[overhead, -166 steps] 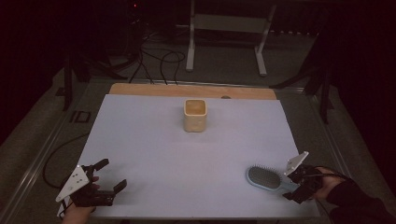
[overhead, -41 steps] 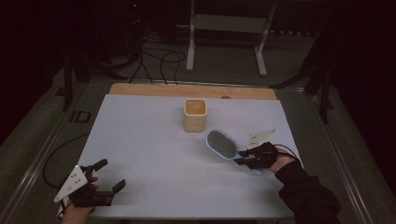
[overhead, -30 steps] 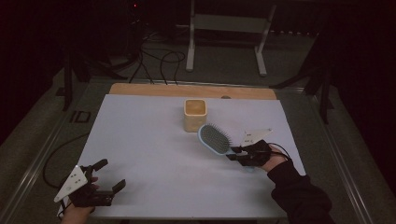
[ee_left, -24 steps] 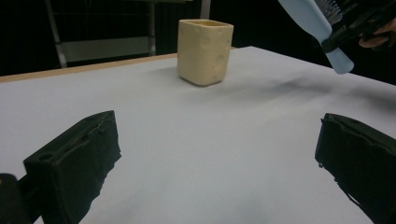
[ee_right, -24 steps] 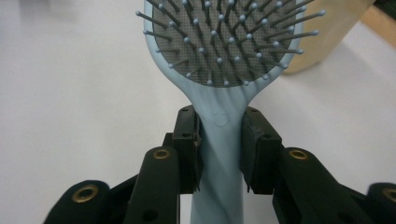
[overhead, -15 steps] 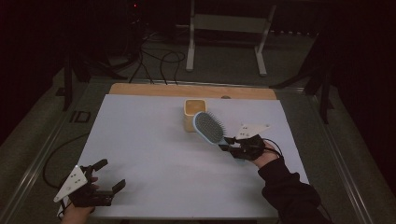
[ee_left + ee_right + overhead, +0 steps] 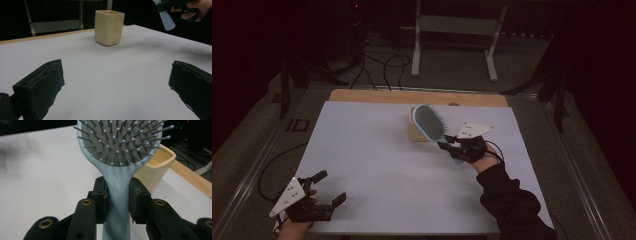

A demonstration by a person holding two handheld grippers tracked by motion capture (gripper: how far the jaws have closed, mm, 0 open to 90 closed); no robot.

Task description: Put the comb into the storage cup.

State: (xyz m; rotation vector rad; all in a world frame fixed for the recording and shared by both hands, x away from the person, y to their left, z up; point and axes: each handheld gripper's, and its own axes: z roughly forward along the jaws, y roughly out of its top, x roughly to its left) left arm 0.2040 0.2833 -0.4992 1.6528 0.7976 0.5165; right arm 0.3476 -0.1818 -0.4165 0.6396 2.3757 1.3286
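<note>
Tabletop (image 7: 377,165) fills the middle of the high view: a pale, matte white sheet, bare over most of its spread, with a strip of light wood (image 7: 377,96) showing along its far edge. A metal rail (image 7: 249,172) runs down the left side. Beyond the far edge the room is dark; a grey floor (image 7: 452,75) carries loops of black cable (image 7: 382,62), and the legs of a light metal stand (image 7: 417,40) rise from it. The corners of the room fall away into black.

A cream cup (image 7: 109,24), square-sided and open at the top, stands upright on the sheet near the far edge, about midway across. In the high view the brush (image 7: 429,122) partly hides it: the brush is held in the air just in front of the cup and above it, head raised toward the far side, bristles facing the camera. The right gripper (image 7: 451,147) holds it by the handle; in the right gripper view the fingers (image 7: 101,196) are clamped on the pale blue neck just below the bristle pad, one on each side. A dark sleeve (image 7: 512,205) trails back to the near right corner.

The left gripper (image 7: 328,187) rests low at the near left corner of the sheet, its fingers (image 7: 41,87) wide apart with only bare sheet between them.
</note>
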